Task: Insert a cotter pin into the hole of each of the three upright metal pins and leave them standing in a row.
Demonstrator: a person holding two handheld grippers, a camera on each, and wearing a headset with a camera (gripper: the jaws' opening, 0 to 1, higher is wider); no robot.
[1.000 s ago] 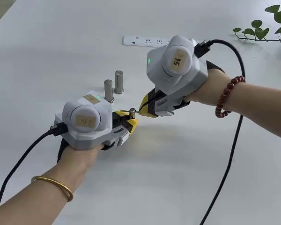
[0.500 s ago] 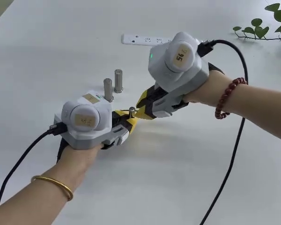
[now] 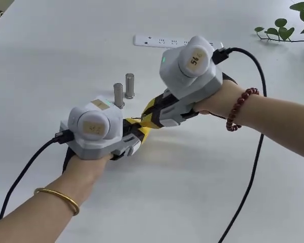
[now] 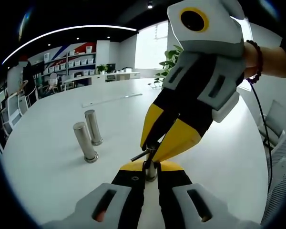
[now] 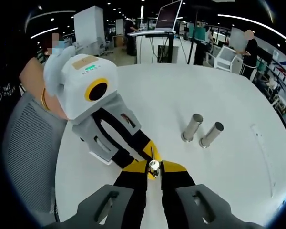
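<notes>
The flat white tabletop (image 3: 192, 192) carries a white rectangular power strip (image 3: 162, 41) near its far edge and a green leafy vine (image 3: 286, 28) at far right. Beyond stand wall shelving with white boxes (image 4: 78, 62), a bright window (image 4: 150, 45), a curved ceiling light strip (image 4: 71, 32) and a dark monitor on a stand (image 5: 169, 16).

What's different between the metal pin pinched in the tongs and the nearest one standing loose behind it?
The gripped pin is clamped between the left tongs; the loose pin stands untouched on the table. The gripped pin has a cotter pin at its top, pinched by the right tongs; the loose pin's top is bare. Both are upright silver metal cylinders.
</notes>
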